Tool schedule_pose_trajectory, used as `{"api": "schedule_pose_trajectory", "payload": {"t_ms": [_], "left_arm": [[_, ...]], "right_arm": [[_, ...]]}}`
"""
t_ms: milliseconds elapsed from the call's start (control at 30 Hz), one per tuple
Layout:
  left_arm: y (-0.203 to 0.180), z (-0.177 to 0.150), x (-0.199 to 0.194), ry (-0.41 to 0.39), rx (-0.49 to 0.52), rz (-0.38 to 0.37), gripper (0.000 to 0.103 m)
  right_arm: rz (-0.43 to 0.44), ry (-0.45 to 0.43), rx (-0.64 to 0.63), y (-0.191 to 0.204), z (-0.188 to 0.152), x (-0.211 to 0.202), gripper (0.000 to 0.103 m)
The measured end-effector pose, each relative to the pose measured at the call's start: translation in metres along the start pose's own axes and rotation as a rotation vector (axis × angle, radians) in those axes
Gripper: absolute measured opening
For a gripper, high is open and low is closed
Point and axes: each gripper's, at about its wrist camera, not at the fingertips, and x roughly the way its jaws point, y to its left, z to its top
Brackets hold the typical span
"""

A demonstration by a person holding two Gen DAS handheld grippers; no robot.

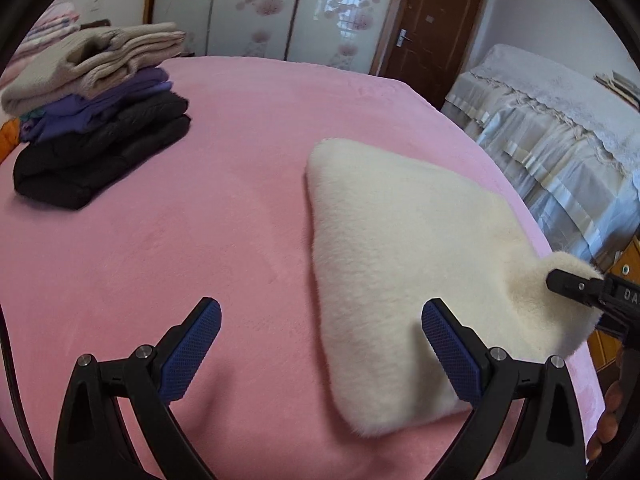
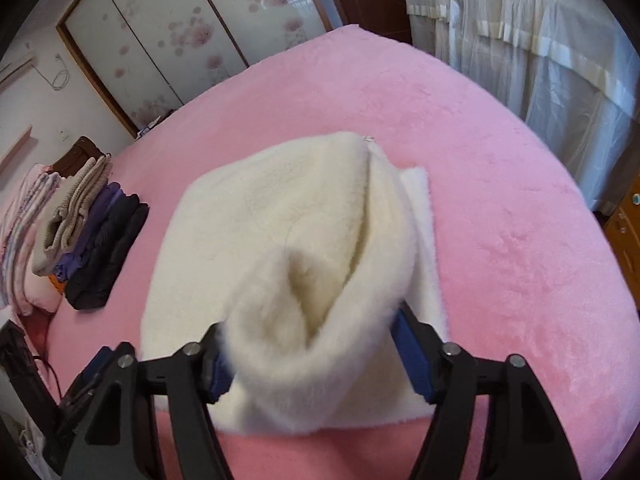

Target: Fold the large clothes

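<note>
Your cream fleece garment (image 1: pixel 400 264) lies on the pink bedspread (image 1: pixel 200 220), toward its right side as your left camera sees it, already doubled into a compact slab with a rounded far corner; so the bulk of the folding on this piece looks done. Your right gripper (image 2: pixel 316 356) has its fingers clamped on a thick fold of that fleece at the near edge, lifted off the bed and bulging between the blue pads (image 2: pixel 412 360); beneath it a flat lower layer of the garment shows at the right, resting on the bedspread. Your left gripper (image 1: pixel 320 352) hangs over the bed with its fingers spread wide and nothing between them; its right finger sits over the near left part of the garment, whether touching it I cannot tell. A stack of folded clothes (image 1: pixel 96 120) sits well apart at the far left of the bed, beige on top, purple below, black at the bottom; that suggests several pieces are finished. What seems left here is to lay the held fold over, flatten it, then carry the bundle to that stack.
</note>
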Motion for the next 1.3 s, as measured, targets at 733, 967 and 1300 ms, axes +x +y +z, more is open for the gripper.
{"api": "schedule_pose_trajectory", "payload": {"t_ms": [733, 967, 1300], "left_arm": [[-0.064, -0.013, 0.046, 0.08, 0.136, -0.026, 0.102], [-0.063, -0.013, 0.049, 0.088, 0.12, -0.031, 0.102], [-0.06, -0.014, 0.054, 0.097, 0.092, -0.049, 0.102]], "right_arm": [[0.116, -0.08, 0.188, -0.093, -0.065, 0.005, 0.023], [0.009, -0.099, 0.083, -0.076, -0.043, -0.015, 0.039], [-0.116, -0.04, 0.01, -0.078, -0.004, 0.014, 0.0]]}}
